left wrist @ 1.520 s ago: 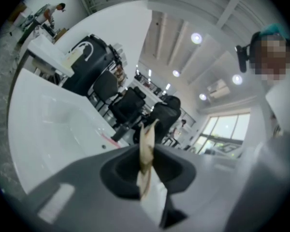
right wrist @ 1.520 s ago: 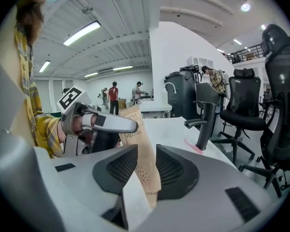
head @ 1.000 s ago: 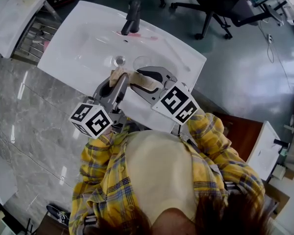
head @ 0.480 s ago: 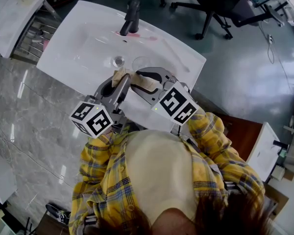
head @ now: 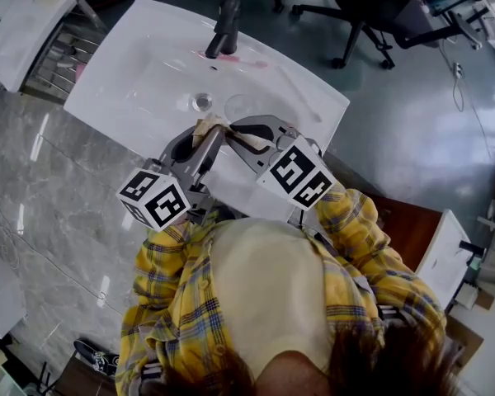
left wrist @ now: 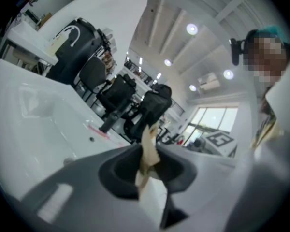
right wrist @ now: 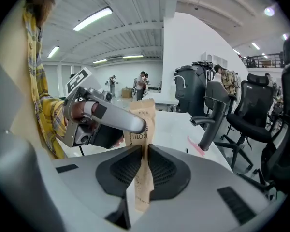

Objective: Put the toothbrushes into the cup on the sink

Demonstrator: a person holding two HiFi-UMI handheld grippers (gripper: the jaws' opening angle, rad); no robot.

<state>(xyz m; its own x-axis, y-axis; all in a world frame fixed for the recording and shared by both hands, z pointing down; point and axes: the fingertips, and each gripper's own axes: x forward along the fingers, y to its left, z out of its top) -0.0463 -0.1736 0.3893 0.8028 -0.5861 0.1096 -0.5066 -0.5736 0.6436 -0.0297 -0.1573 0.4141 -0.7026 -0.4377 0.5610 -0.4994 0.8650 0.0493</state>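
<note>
A brown paper toothbrush packet (head: 201,125) hangs over the front of the white sink (head: 107,64), held between both grippers. My left gripper (head: 208,132) has its pads on one end of the packet (left wrist: 149,149) while its jaws are opening slightly. My right gripper (head: 238,135) is closing, and its pads press on the packet (right wrist: 141,120) lower down. A clear cup (head: 241,106) stands in the basin just beyond the grippers. A pink toothbrush (head: 235,61) lies on the ledge beside the dark faucet (head: 223,27).
The drain (head: 202,101) lies left of the cup. Black office chairs (head: 355,23) stand behind the sink on the grey floor. A white table (head: 25,23) is at the upper left and a white cabinet (head: 445,246) at the right.
The right gripper's jaws, wide apart around the packet before, have come together on it. The left gripper has stayed in place on the packet.
</note>
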